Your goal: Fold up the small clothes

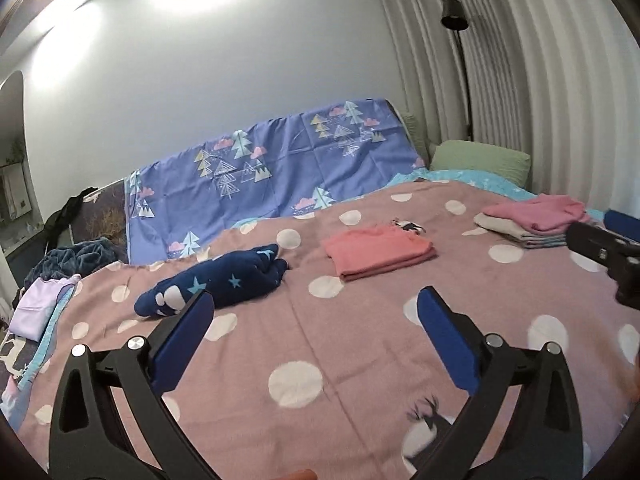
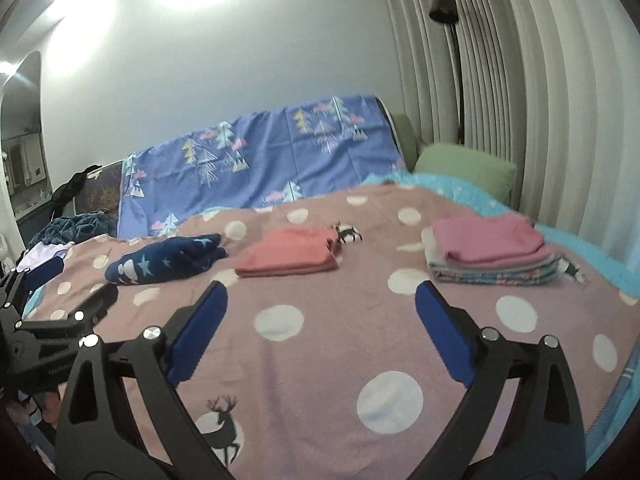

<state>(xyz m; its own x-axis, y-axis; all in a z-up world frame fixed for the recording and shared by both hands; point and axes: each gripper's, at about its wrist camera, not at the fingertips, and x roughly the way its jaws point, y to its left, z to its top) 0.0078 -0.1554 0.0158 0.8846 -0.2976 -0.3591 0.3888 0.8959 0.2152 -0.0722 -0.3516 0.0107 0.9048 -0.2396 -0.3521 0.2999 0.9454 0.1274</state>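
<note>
A crumpled navy garment with stars [image 1: 216,280] lies on the pink dotted blanket [image 1: 360,340], ahead and left of my left gripper [image 1: 316,300], which is open and empty above the blanket. A folded coral garment [image 1: 378,254] lies beyond. A stack of folded clothes with a pink one on top [image 1: 536,220] sits at the right. In the right wrist view my right gripper [image 2: 320,294] is open and empty; the navy garment [image 2: 164,264], the coral garment [image 2: 292,258] and the stack [image 2: 492,250] lie ahead. The left gripper's body [image 2: 48,332] shows at the left.
A purple tree-print sheet [image 1: 272,164] hangs over the headboard. A green pillow [image 1: 480,158] and curtains [image 1: 520,60] are at the right, with a black floor lamp [image 1: 454,12]. A lilac garment [image 1: 36,304] and dark clothes [image 1: 76,260] lie off the bed's left edge.
</note>
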